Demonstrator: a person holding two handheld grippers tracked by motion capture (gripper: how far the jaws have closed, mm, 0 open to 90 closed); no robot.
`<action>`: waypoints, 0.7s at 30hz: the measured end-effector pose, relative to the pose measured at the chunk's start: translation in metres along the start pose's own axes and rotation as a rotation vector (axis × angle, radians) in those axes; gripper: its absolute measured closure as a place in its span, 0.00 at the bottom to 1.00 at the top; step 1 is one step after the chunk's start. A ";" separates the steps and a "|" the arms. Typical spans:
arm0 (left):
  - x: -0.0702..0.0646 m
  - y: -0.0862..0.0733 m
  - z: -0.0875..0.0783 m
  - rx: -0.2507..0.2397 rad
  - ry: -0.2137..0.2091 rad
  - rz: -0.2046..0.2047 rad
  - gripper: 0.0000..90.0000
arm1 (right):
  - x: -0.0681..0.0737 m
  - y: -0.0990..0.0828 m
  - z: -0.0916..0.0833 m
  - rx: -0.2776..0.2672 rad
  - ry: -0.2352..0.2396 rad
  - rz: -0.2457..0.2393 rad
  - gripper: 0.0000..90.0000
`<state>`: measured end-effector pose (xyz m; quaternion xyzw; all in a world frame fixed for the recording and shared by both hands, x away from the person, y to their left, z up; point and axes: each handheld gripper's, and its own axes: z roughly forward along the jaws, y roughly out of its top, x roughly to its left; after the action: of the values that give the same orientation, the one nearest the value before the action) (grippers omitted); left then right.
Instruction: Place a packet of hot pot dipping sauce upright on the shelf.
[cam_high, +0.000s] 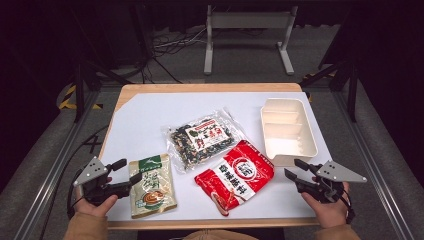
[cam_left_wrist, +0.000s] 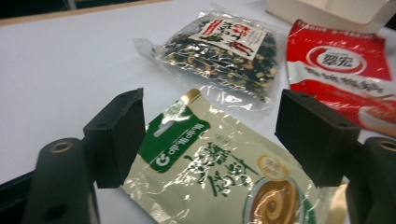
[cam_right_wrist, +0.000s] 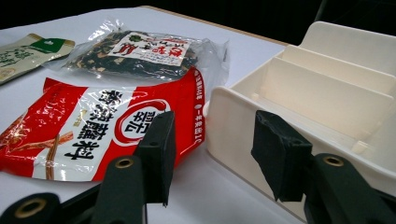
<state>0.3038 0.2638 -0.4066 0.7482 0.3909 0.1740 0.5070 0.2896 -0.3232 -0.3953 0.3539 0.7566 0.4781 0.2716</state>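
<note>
Three snack packs lie on the white table: a green-and-gold pouch at the front left, a clear bag of dark mix in the middle, and a red pouch at the front centre. My left gripper is open at the green pouch's upper left corner. In the left gripper view its jaws straddle the top of that pouch without touching it. My right gripper is open just right of the red pouch, and in the right gripper view it faces the near wall of the cream tray.
The cream divided tray stands empty at the right, its near corner touching the red pouch. The table's wooden rim shows at the back. Beyond it are floor cables and a metal stand.
</note>
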 end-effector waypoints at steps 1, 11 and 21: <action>0.002 0.001 -0.001 -0.003 -0.015 -0.018 0.26 | 0.001 0.000 0.000 -0.002 0.002 -0.007 0.54; -0.001 0.009 -0.002 -0.005 0.048 0.042 0.26 | 0.001 0.000 0.003 0.001 0.005 -0.006 0.55; 0.013 0.031 0.018 -0.002 0.059 0.027 0.24 | 0.008 0.002 0.011 0.045 0.024 -0.033 0.54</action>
<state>0.3366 0.2567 -0.3878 0.7475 0.3955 0.2032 0.4935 0.2935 -0.3108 -0.3984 0.3418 0.7761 0.4605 0.2624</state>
